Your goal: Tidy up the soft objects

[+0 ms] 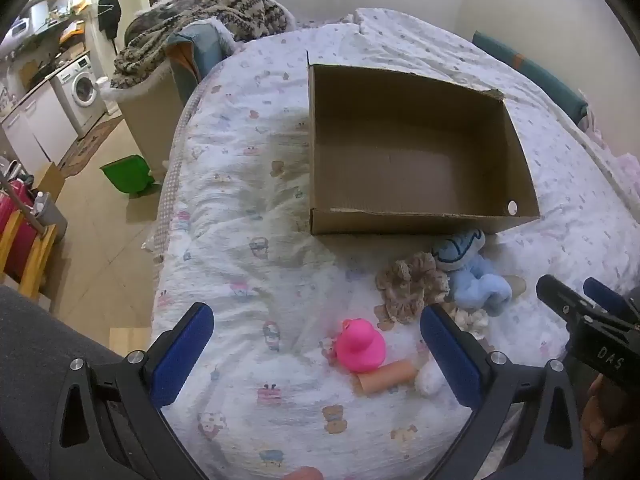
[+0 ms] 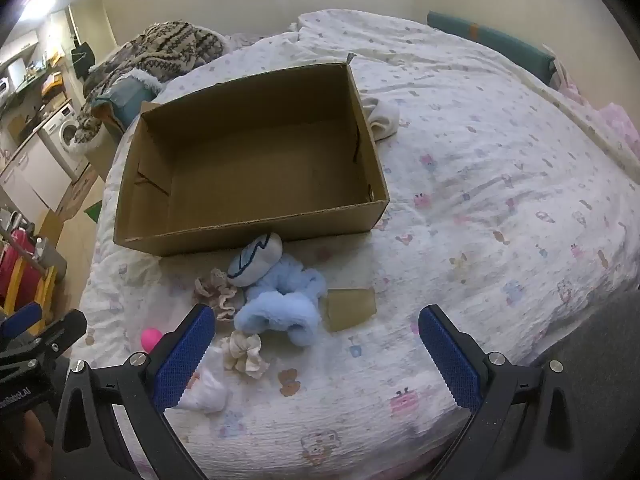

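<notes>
An empty open cardboard box point(image 1: 416, 160) point(image 2: 256, 160) sits on the bed. In front of it lie a light blue plush toy point(image 1: 476, 276) point(image 2: 276, 300), a brown floral scrunchie point(image 1: 412, 284) point(image 2: 216, 292), a cream scrunchie point(image 2: 244, 352) point(image 1: 472, 318), a pink rubber duck point(image 1: 360, 346) point(image 2: 151, 338), a cardboard tube point(image 1: 386, 376) and a white fluffy piece point(image 2: 206, 390) point(image 1: 430, 378). My left gripper point(image 1: 316, 344) is open above the bed, the duck between its fingers. My right gripper point(image 2: 316, 344) is open just short of the plush toy.
A flat cardboard piece point(image 2: 351, 309) lies right of the plush. A white cloth point(image 2: 382, 118) lies behind the box. A patterned blanket pile point(image 1: 200, 20) sits at the bed's far left. The bed edge drops to the floor on the left, with a green bin point(image 1: 126, 174).
</notes>
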A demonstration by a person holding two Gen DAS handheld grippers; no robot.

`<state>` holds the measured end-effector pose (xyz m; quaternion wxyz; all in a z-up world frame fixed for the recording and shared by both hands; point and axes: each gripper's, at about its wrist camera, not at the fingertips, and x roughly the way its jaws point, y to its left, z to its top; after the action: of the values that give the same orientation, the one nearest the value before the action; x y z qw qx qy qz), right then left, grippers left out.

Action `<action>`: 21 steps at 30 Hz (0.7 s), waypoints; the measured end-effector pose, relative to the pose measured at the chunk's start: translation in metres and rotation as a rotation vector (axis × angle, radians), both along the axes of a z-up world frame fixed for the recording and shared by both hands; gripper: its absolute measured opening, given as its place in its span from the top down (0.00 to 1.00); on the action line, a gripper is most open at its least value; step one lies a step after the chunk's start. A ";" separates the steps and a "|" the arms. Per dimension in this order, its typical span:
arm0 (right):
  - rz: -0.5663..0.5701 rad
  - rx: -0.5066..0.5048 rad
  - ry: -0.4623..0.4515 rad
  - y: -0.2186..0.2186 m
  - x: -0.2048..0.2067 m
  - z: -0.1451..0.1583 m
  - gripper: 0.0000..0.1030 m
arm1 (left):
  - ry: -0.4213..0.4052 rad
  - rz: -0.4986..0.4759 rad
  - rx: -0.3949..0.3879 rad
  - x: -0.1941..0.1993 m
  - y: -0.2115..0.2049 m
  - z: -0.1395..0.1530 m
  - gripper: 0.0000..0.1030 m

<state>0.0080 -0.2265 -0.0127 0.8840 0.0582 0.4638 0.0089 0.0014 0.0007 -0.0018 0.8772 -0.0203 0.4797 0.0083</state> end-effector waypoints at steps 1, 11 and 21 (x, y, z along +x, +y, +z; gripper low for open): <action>0.001 -0.002 -0.001 0.000 0.000 0.000 0.00 | 0.007 0.000 -0.003 0.001 0.001 0.000 0.00; -0.002 -0.001 -0.006 0.000 -0.001 0.001 0.00 | -0.007 0.004 0.029 0.002 -0.001 0.001 0.00; -0.002 -0.004 -0.007 0.001 0.000 0.000 0.00 | 0.000 0.011 0.018 0.000 0.002 0.000 0.00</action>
<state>0.0076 -0.2260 -0.0124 0.8857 0.0570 0.4607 0.0073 0.0011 0.0032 -0.0021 0.8773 -0.0151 0.4795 0.0174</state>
